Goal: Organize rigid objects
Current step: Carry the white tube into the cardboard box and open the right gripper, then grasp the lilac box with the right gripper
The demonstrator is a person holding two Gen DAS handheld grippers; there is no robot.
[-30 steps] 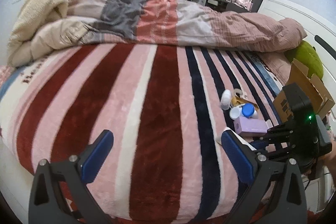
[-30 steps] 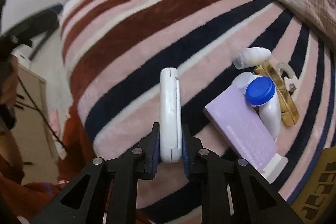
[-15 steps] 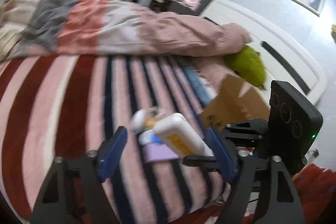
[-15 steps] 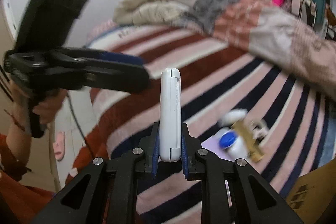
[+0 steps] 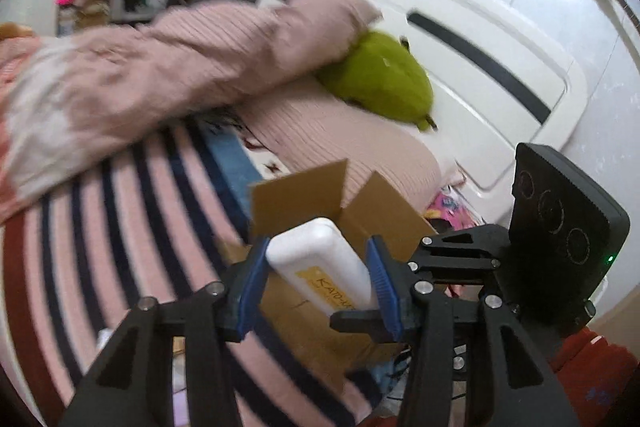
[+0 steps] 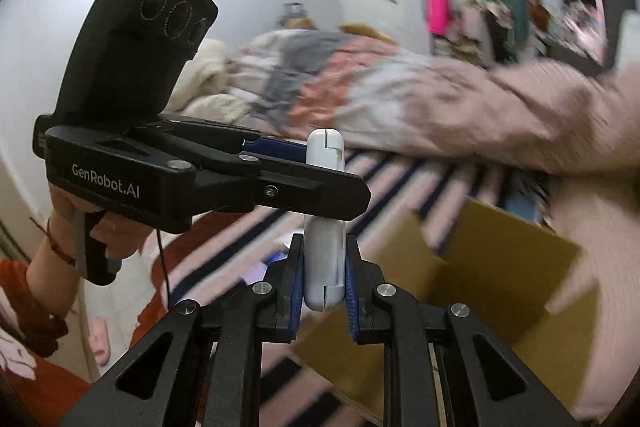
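Note:
A white flat case (image 6: 323,267) with a yellow label (image 5: 332,289) is clamped in my right gripper (image 6: 323,277), held upright in the air. My left gripper (image 5: 316,279) has closed its blue pads (image 5: 380,283) on the same case (image 5: 320,263) from the side; it crosses the right wrist view (image 6: 224,179). Both hold the case above the near edge of an open cardboard box (image 5: 344,203), which also shows in the right wrist view (image 6: 492,263). The box stands on the striped blanket (image 5: 100,227).
A pink duvet (image 5: 160,67) is heaped along the far side of the bed. A green plush (image 5: 380,79) lies against the white headboard (image 5: 480,67). Small items (image 6: 260,267) lie blurred on the blanket behind the grippers. Shelves and clutter (image 6: 460,7) stand far back.
My right gripper lifted the white case off the bed and swung it toward the cardboard box. My left gripper swung right and closed its pads around the same case.

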